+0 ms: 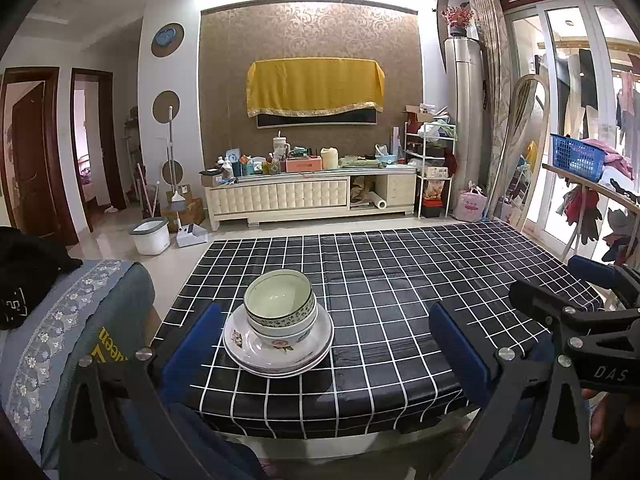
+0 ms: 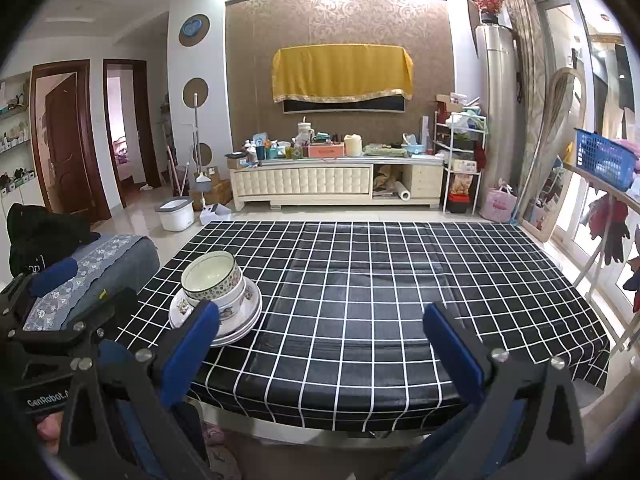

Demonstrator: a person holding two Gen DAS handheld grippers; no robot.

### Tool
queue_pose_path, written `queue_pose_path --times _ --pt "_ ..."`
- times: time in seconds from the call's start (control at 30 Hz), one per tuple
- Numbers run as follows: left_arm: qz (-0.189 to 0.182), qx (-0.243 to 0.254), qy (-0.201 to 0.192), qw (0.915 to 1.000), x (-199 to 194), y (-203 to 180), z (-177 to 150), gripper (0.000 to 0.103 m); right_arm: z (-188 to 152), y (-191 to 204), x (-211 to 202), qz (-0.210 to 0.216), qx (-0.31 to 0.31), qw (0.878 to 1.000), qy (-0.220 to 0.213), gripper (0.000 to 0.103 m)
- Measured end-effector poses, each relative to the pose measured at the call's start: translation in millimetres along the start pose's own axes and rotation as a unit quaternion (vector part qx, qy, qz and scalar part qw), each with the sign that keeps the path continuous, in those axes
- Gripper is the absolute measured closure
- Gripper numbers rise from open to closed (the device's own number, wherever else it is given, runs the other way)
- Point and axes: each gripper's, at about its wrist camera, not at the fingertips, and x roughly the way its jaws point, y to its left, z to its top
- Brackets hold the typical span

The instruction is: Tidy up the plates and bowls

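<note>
Black checked cloth covers the counter [image 1: 400, 280], with a cluttered TV cabinet [image 1: 312, 196] against the far wall and a padded chair [image 1: 80, 320] at the left. All the crockery sits in one stack near the counter's near-left part: a patterned-rim bowl [image 1: 279, 295] nested in a flowered bowl [image 1: 284, 334], on what looks like two or three plates [image 1: 276, 350]. Left tongs [image 1: 324, 344] hang just short of the near edge with their blue pads wide apart and empty, the stack framed between them but untouched. Right tongs [image 2: 320, 350] are likewise spread wide and hold nothing, facing bare cloth to the right of the stack. As far as I can judge, the stacking is done or nearly so, and the step in hand is either a final check or a squaring-up. To do that well, I would bring one pair low from the front, nudge only the plates' rim, and avoid the top bowl, which appears to sit slightly tilted in the right view and could rock. How many plates there are is hard to count, since their rims overlap. In the right view a blue finger [image 2: 192, 344] covers the stack's near edge. Whether the bowls sit centred is unclear, and the counter's near corners are cut off by the tongs' frames.
</note>
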Motion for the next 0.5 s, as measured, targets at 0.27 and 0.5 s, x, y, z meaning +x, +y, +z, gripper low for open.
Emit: queue_pose_path --times 0.27,0.5 --pt "-0.003 -0.003 0.003 1.0000 0.6 2.7 -0.7 0.000 -0.1 -0.5 0.4 0.001 0.000 1.000 0.000 0.000" --pt "-0.003 -0.002 0.002 1.0000 0.0 3.0 -0.5 0.000 -0.9 -1.2 0.4 0.003 0.002 1.000 0.001 0.000"
